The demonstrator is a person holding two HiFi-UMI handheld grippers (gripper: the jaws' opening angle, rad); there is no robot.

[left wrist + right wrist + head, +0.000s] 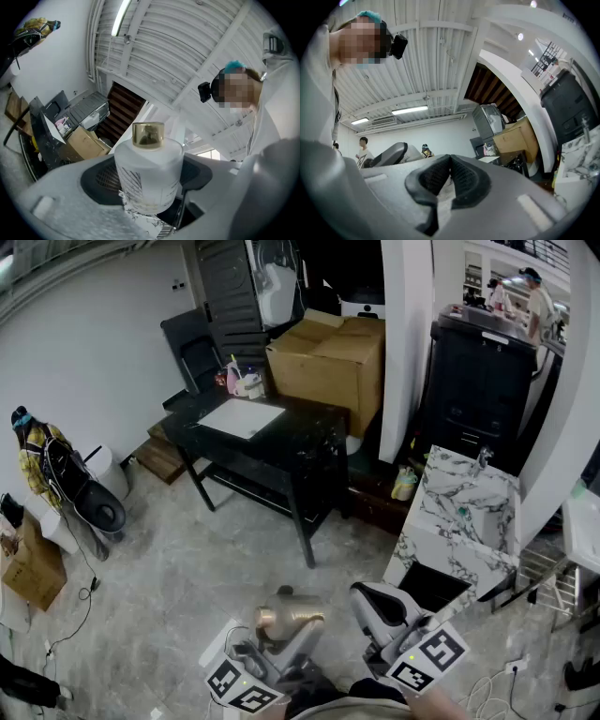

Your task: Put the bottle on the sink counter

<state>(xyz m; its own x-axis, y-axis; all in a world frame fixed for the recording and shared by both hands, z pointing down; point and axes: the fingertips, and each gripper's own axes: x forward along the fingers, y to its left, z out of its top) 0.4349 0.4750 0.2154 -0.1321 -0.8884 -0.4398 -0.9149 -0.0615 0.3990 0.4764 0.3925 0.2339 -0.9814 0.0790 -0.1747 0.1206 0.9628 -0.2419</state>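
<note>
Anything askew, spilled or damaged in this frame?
Nothing stands out. The bottle is capped and intact, gripped between the pads of the left tool, with no spill visible. The marble sink counter ahead looks undamaged.

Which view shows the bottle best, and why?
The left gripper view: the bottle fills the middle, frosted body and gold cap clear between the jaws. The head view shows it small and blurred; the right gripper view misses it.
</note>
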